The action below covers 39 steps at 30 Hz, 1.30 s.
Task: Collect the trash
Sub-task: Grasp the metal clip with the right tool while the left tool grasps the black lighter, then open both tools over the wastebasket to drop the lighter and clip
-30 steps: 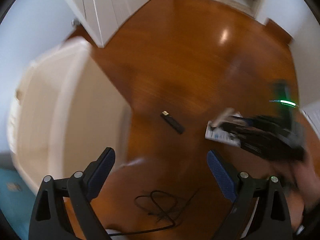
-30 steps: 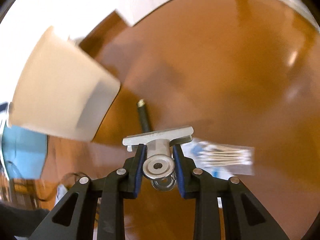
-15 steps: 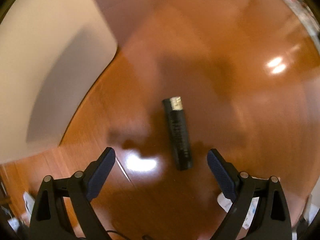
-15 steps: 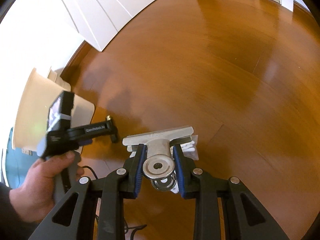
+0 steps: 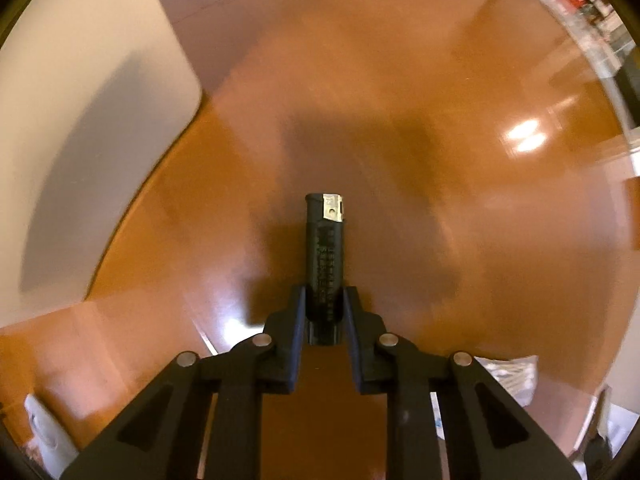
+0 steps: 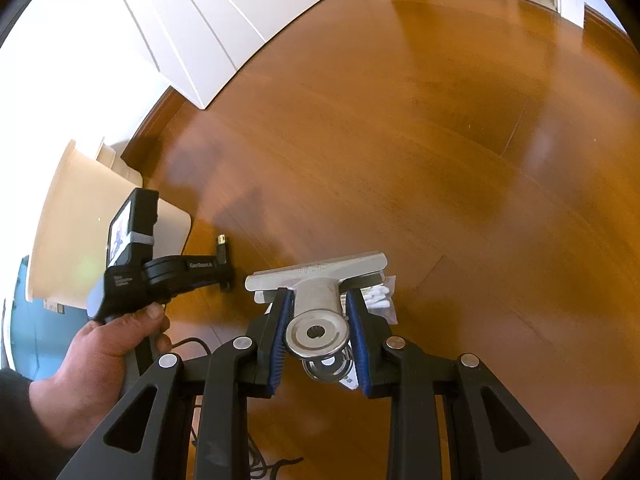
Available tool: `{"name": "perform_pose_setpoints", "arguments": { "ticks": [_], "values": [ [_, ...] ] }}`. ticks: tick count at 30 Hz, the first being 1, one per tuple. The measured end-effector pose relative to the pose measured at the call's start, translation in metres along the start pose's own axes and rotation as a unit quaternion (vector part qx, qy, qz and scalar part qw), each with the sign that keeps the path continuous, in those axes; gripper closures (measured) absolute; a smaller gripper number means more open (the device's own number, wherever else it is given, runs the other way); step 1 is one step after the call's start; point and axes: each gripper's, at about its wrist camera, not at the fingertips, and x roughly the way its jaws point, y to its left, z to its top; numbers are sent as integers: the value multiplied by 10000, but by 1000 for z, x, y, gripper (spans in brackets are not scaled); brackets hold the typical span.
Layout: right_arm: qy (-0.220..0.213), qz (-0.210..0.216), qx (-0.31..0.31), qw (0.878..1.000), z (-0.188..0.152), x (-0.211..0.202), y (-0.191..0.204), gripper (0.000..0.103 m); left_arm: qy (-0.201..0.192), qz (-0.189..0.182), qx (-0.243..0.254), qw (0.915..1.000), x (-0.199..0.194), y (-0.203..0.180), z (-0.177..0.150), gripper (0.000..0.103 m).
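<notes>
My left gripper [image 5: 323, 300] is shut on a black lighter [image 5: 324, 248] with a silver metal top, which lies on the wooden floor and points away from me. In the right wrist view the left gripper [image 6: 226, 276] and lighter [image 6: 221, 245] sit low by the floor next to a cream trash bin [image 6: 68, 224]. My right gripper [image 6: 318, 312] is shut on a silver T-shaped metal part [image 6: 316, 280] and holds it above the floor. A clear packet of cotton swabs [image 6: 378, 296] lies on the floor under it.
The cream bin's wall [image 5: 80, 140] fills the left of the left wrist view. A black cable [image 6: 192, 342] lies on the floor near my hand. White doors [image 6: 208, 32] stand behind the bin. A white packet [image 5: 512, 376] lies at lower right.
My left gripper has moved down to the lighter and closed on it; half a second ago its jaws were wide open above it. My right gripper still holds the metal part.
</notes>
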Motion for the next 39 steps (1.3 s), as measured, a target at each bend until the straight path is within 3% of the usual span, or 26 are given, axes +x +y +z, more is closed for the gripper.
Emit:
{"name": "perform_pose_setpoints", "arguments": {
  "ticks": [2,7,13,16,18,20,23,25,26,30,33,36,39],
  "values": [
    [-7,-9,-3,10000,1,-1,0,74,-66,-15,38,10000,-5,5,0,85],
    [-38,-49,-23,10000,1,-3,2,74,-766,-138,891,9930,-62,-9,-7,85],
    [-176,-13,-102,9998,9,-8,17,74,-1755,-569,1625,9693,-201,-4,-28,85],
    [-308,46,-311,9990,18,-20,41,74,-2288,-402,1754,9567,-278,27,-28,85],
    [-404,71,-576,9975,24,-35,64,74,-2525,-211,1763,9512,-308,52,-22,85],
    [-436,110,-771,9960,29,-51,85,74,-2607,-5,1603,9520,-324,79,-4,85],
    [-471,119,-1122,9925,35,-81,122,74,-2138,135,1094,9706,-310,121,16,79],
    [-454,106,-1305,9903,38,-102,144,74,-1931,503,901,9757,-300,136,22,22],
    [-426,102,-1351,9899,39,-111,154,74,-1993,506,747,9758,-306,149,25,19],
    [-299,105,-1529,9877,50,-140,195,74,-2111,133,125,9773,-361,187,16,19],
    [-189,243,-1583,9869,62,-157,231,74,-2235,-306,-203,9740,-416,206,-11,19],
    [-141,337,-1714,9845,72,-168,275,74,-2273,-902,-781,9665,-447,231,-46,18],
    [-78,298,-1881,9817,81,-165,324,73,-2300,-1071,-1191,9599,-459,259,-80,18]
  ]
}}
